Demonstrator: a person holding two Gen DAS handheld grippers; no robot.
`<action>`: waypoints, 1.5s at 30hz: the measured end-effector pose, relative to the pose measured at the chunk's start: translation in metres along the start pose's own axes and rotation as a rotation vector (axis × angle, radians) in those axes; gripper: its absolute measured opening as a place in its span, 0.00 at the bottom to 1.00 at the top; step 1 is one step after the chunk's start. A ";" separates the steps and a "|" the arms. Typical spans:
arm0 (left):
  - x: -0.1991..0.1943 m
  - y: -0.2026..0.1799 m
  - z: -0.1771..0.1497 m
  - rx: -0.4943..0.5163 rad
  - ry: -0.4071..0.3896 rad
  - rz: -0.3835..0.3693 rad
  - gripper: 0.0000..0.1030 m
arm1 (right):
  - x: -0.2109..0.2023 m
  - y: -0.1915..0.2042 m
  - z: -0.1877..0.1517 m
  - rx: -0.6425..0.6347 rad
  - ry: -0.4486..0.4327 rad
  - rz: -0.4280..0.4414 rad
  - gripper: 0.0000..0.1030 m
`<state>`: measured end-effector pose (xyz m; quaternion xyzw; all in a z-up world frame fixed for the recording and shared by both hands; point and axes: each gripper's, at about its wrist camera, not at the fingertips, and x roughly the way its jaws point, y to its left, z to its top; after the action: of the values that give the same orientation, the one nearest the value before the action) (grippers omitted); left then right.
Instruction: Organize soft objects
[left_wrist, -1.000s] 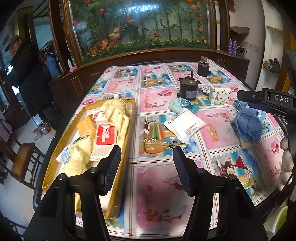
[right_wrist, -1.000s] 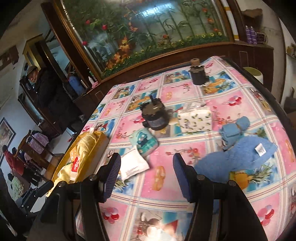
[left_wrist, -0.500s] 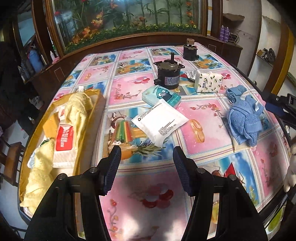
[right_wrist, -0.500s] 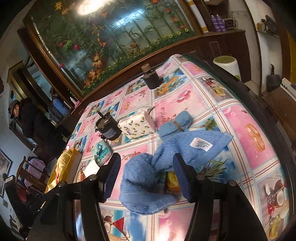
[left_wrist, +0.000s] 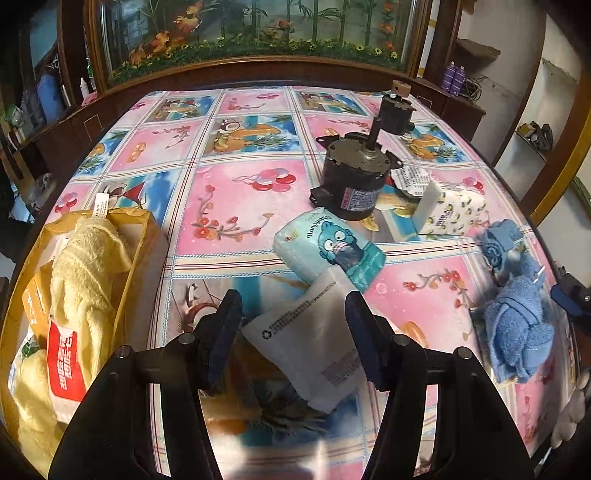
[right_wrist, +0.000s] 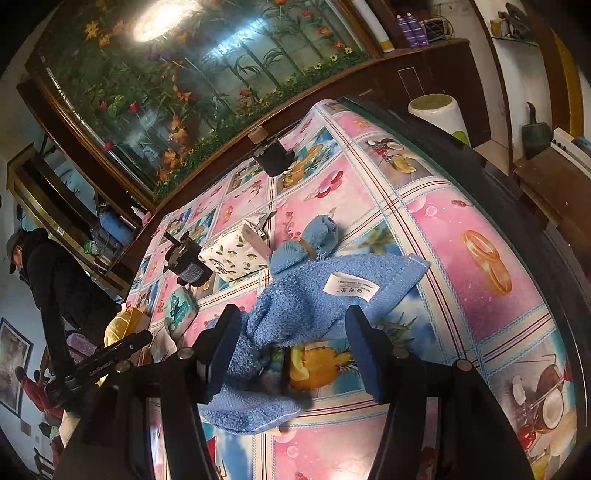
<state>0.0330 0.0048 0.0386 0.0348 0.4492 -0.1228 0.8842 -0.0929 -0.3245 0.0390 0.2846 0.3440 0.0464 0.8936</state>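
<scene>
My left tongs (left_wrist: 293, 332) gape empty around the white pouch (left_wrist: 314, 347), teal tissue pack (left_wrist: 328, 251) touching just beyond. Right tongs (right_wrist: 293, 347) gape empty over the blue towel (right_wrist: 314, 302). Drop lower, pinch mid-pouch, avoid dragging tissue pack.

The yellow box (left_wrist: 136, 258) at the tablecloth's left edge is cut off by the left wrist picture's border. The white packet's (left_wrist: 314, 343) print is too blurred to read. The blue towel (right_wrist: 314, 302) hides the tablecloth's pineapple panel partly.
</scene>
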 end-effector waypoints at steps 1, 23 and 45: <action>0.008 0.001 0.000 -0.001 0.017 -0.011 0.57 | 0.001 0.001 0.000 0.000 0.003 0.004 0.57; -0.001 -0.037 -0.023 0.176 0.024 -0.207 0.61 | 0.040 0.056 -0.021 -0.132 0.178 0.011 0.63; -0.084 -0.065 -0.057 0.284 -0.250 0.064 0.14 | 0.038 0.106 -0.045 -0.306 0.171 -0.033 0.40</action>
<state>-0.0751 -0.0328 0.0755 0.1582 0.3126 -0.1603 0.9228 -0.0806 -0.2037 0.0469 0.1344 0.4123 0.1078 0.8946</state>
